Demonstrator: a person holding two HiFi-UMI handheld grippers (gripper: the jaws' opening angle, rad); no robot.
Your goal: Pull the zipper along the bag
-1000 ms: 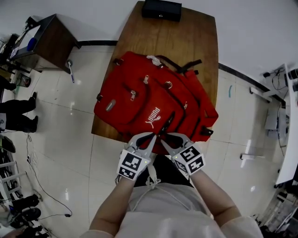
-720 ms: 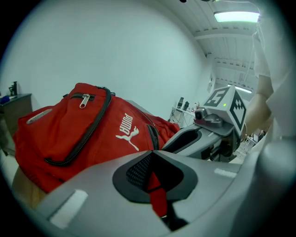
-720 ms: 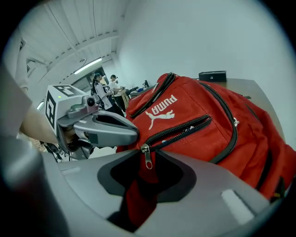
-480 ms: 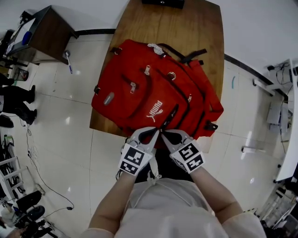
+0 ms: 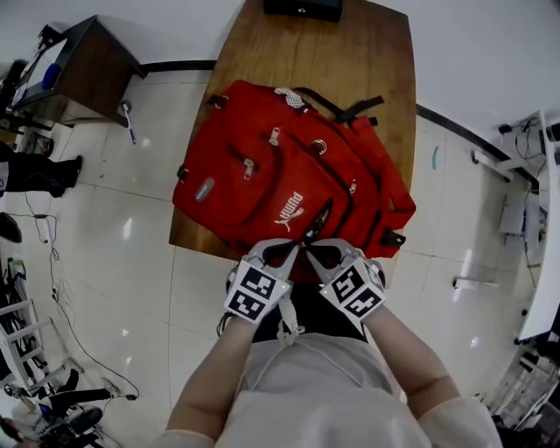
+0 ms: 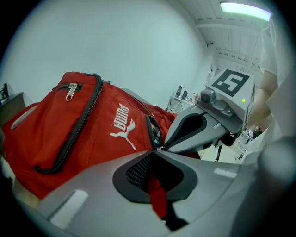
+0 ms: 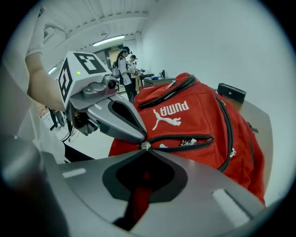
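A red backpack (image 5: 262,184) lies flat on a wooden table (image 5: 350,61). Its front pocket zipper (image 5: 317,220) gapes partly open beside the white logo. Both grippers meet at the bag's near edge, at that zipper's end. My left gripper (image 5: 290,251) is shut on a fold of red bag fabric (image 6: 157,196). My right gripper (image 5: 310,249) is shut on the small silver zipper pull (image 7: 145,146), tip to tip with the left one. The open zipper (image 7: 185,141) runs away from the right gripper (image 7: 145,149) and shows small items inside. The left gripper (image 6: 155,150) touches the right gripper's tip.
A black box (image 5: 302,7) sits at the table's far end. A dark side table (image 5: 79,66) stands at the left, with a person's legs (image 5: 44,171) nearby. People (image 7: 124,65) stand in the background. Tiled floor surrounds the table.
The right gripper's jaws have closed at the zipper's near end. Both grippers stay at the bag's near edge. The person at the left has shifted.
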